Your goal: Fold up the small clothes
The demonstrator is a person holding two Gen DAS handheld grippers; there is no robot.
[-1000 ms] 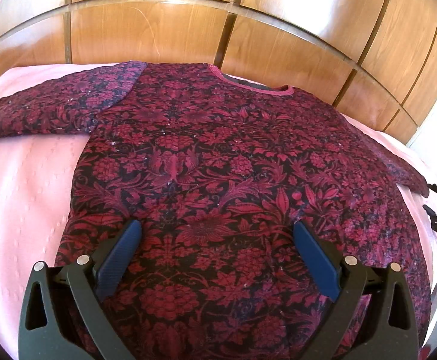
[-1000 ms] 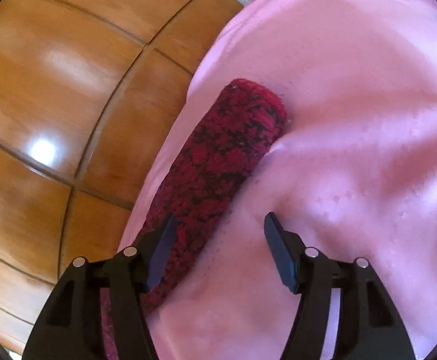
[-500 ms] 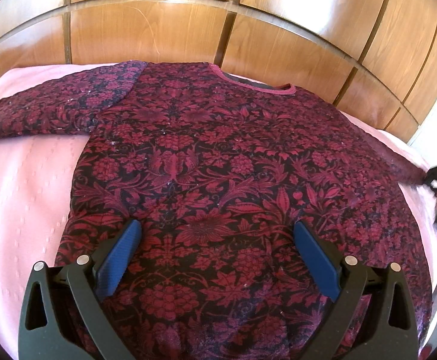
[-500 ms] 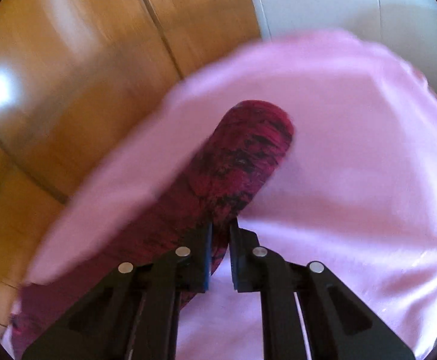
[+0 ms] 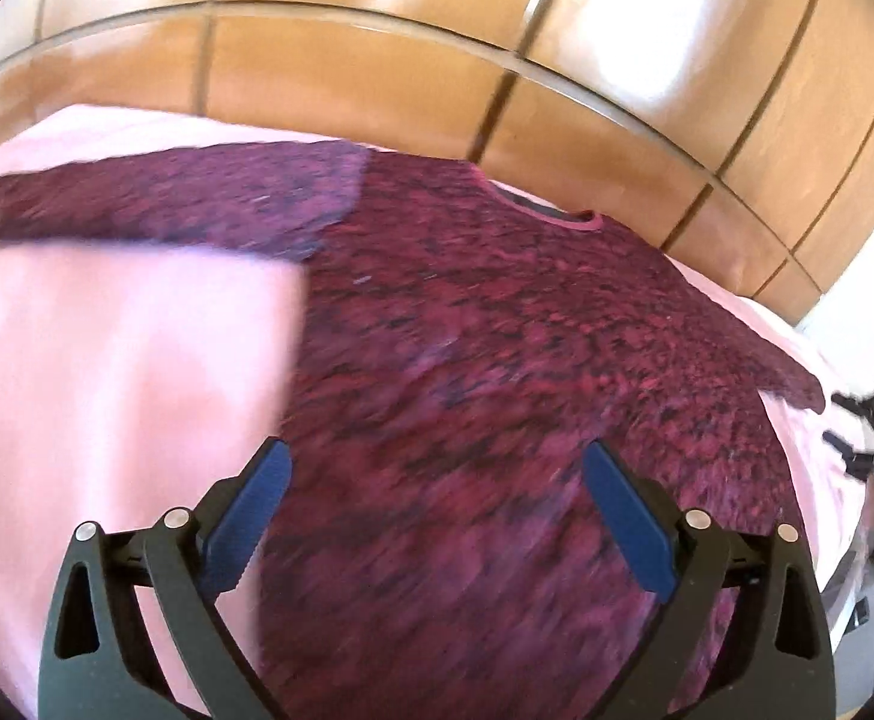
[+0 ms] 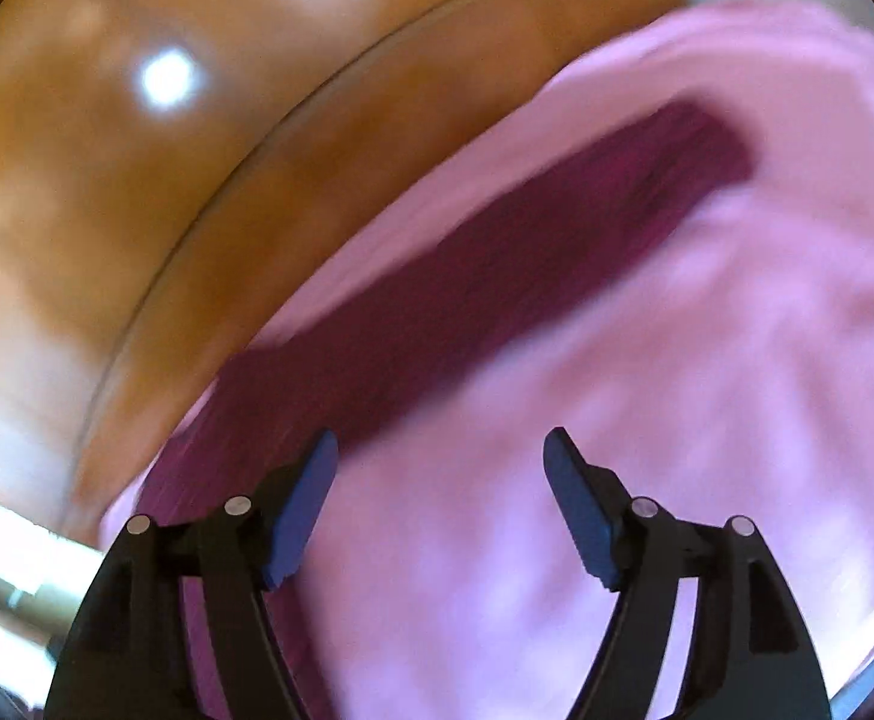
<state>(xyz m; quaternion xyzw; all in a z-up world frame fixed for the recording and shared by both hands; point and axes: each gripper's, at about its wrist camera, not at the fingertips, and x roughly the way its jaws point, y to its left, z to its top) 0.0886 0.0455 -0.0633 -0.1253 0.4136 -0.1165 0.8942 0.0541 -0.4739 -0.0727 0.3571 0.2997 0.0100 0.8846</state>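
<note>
surface: bed with pink cover, lightly textured, fills most of both views
backdrop: wooden panelled wall right behind the bed, glossy, dark seams between panels, bright light glare on it
room edge: white wall strip at far right of left wrist view
garment: dark red floral top lies flat on the cover, neckline toward the wooden wall, one sleeve stretched out to the left
right sleeve: sleeve lies straight on the cover, running diagonally along the bed edge beside the wood
left gripper: fingers spread wide, nothing between them, over the lower body of the top, left finger over the hem's side edge
right gripper: fingers released, apart, just off the near part of the sleeve
image quality: both views motion-blurred, fabric pattern smeared
</note>
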